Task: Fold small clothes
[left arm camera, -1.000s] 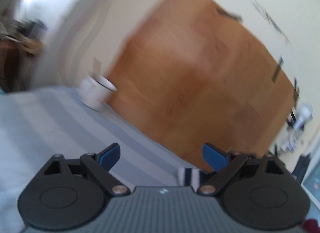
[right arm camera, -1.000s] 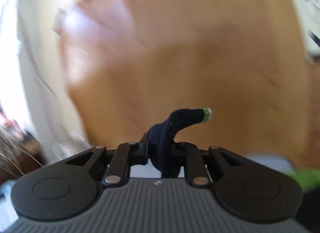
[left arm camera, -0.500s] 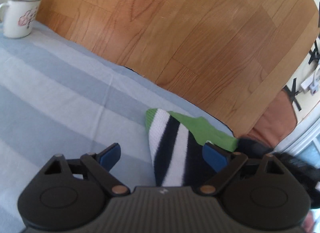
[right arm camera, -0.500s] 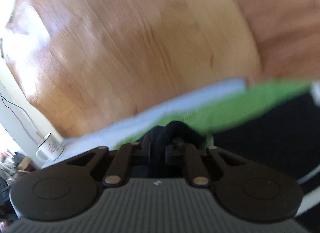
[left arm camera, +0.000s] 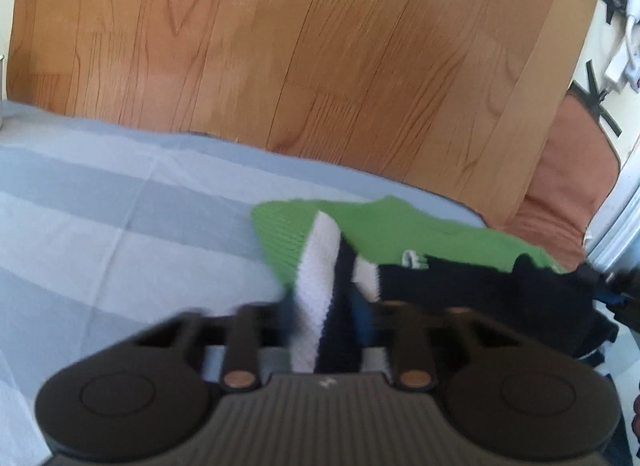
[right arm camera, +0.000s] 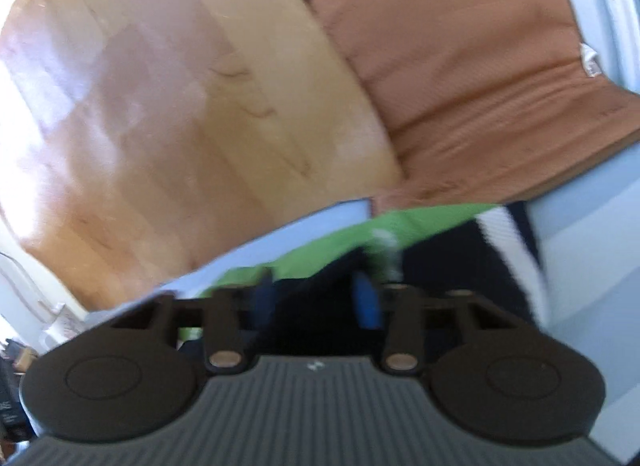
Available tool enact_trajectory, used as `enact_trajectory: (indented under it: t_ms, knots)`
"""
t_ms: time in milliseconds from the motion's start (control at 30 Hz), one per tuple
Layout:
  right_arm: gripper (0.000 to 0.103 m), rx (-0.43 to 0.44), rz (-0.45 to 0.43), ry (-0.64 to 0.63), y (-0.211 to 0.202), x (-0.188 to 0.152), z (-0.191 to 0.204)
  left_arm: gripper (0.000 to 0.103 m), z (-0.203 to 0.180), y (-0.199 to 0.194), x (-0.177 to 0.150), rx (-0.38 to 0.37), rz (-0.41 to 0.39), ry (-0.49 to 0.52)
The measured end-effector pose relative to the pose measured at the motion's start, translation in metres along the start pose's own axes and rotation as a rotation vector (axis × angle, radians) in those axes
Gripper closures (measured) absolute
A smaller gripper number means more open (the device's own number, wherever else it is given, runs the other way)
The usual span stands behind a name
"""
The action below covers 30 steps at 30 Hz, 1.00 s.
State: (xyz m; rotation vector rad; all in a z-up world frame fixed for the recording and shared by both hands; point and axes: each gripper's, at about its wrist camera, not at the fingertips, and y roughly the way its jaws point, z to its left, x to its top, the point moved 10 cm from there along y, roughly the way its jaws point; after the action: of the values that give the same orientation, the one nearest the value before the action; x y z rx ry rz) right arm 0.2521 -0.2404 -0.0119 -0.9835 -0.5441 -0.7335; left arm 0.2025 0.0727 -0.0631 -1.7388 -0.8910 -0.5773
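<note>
A small garment in green, navy and white stripes [left arm camera: 400, 234] lies on the blue-grey striped cloth [left arm camera: 120, 217] near its far edge. My left gripper [left arm camera: 326, 318] has closed on its striped white and navy end, which stands up between the fingers. In the right wrist view the same garment [right arm camera: 360, 242] lies under my right gripper [right arm camera: 316, 298]. Its blue pads stand a little apart over the navy part, loose of the fabric. The right gripper's black body [left arm camera: 616, 286] shows at the right edge of the left wrist view.
Past the cloth's far edge is wooden floor [left arm camera: 320, 45]. A brown cushion [right arm camera: 480, 73] lies on the floor to the right. A white mug [right arm camera: 56, 330] stands at the far left of the right wrist view.
My left gripper's fingers have closed from wide open onto the striped end. My right gripper came down to the cloth with the navy fabric and its fingers have parted.
</note>
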Motion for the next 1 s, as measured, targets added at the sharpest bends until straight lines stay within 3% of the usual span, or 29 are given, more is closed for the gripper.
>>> enact_trajectory:
  t_ms: [133,200,233,300,367,467,567,700,800,900,933,1000]
  knots:
    - [0.093,0.013,-0.192,-0.084,-0.026,0.016,0.015,0.088,0.0,-0.024,0.012,-0.032,-0.127,-0.005]
    - [0.092,-0.03,-0.233,-0.14,-0.03,0.018,0.017,0.088,-0.003,-0.027,0.016,-0.014,-0.172,0.024]
    - [0.089,-0.077,-0.189,-0.169,-0.019,0.013,0.012,0.088,-0.002,-0.023,0.016,0.011,-0.161,0.034]
    - [0.085,-0.16,-0.002,-0.178,0.006,-0.008,-0.007,0.086,0.006,-0.003,0.006,0.085,-0.056,0.042]
    - [0.083,-0.16,0.073,-0.116,0.007,-0.022,-0.021,0.076,0.011,-0.001,0.007,0.07,-0.04,0.006]
    - [0.065,-0.177,0.001,-0.06,-0.02,-0.015,-0.033,0.057,0.017,-0.009,0.007,0.066,-0.036,-0.022]
    - [0.065,-0.182,-0.051,-0.025,-0.045,-0.007,-0.037,0.044,0.02,-0.019,0.004,0.04,-0.018,-0.066]
    - [0.065,-0.108,-0.056,-0.05,-0.043,-0.005,-0.012,0.029,0.014,-0.03,0.005,-0.026,-0.023,-0.106]
    - [0.065,-0.027,-0.005,-0.098,-0.023,-0.017,0.018,0.031,0.002,-0.035,-0.008,0.001,-0.011,-0.042]
    - [0.066,-0.04,0.099,-0.133,0.008,-0.04,0.023,0.064,0.004,-0.031,-0.026,0.103,0.025,0.038]
    - [0.069,-0.084,0.117,-0.133,0.016,-0.046,0.014,0.065,0.005,-0.033,-0.029,0.114,0.013,0.054]
    - [0.079,-0.088,0.08,-0.093,0.014,-0.043,0.006,0.065,0.005,-0.038,-0.031,0.139,0.009,0.067]
